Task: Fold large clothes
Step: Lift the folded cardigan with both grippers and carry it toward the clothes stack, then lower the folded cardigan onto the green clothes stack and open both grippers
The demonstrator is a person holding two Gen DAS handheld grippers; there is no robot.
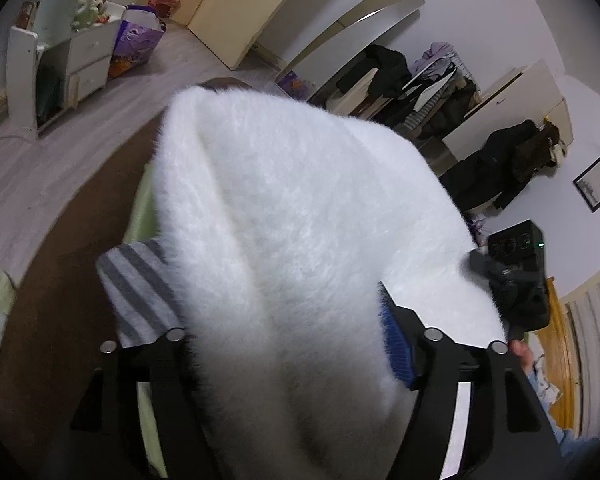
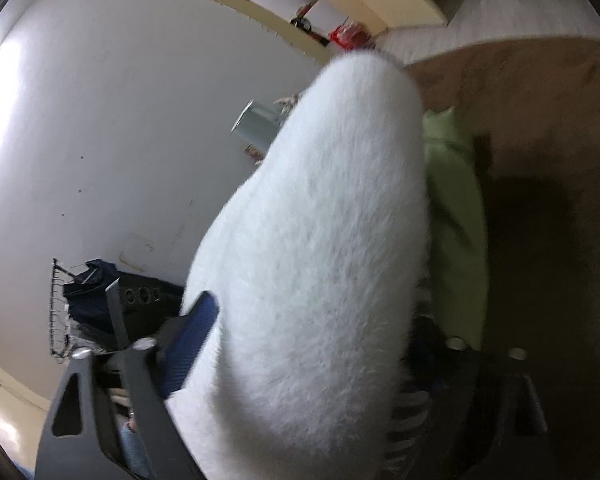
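A brown carpet (image 1: pixel 60 280) is seen over a pale wood floor (image 1: pixel 52 168), with a white cabinet (image 1: pixel 60 64), cream wardrobes (image 1: pixel 236 12), dark coats (image 1: pixel 496 168) hung along the white wall (image 2: pixel 100 120), and a green cloth (image 2: pixel 456 216) lying on the carpet. A thick, fluffy white garment (image 1: pixel 292 220) is held up in a folded bundle above the carpet, beside a grey-striped cloth (image 1: pixel 136 288). It lies between the spread jaws of the left gripper (image 1: pixel 296 360) and right gripper (image 2: pixel 312 344), whose blue pads (image 1: pixel 396 344) do not visibly press it.
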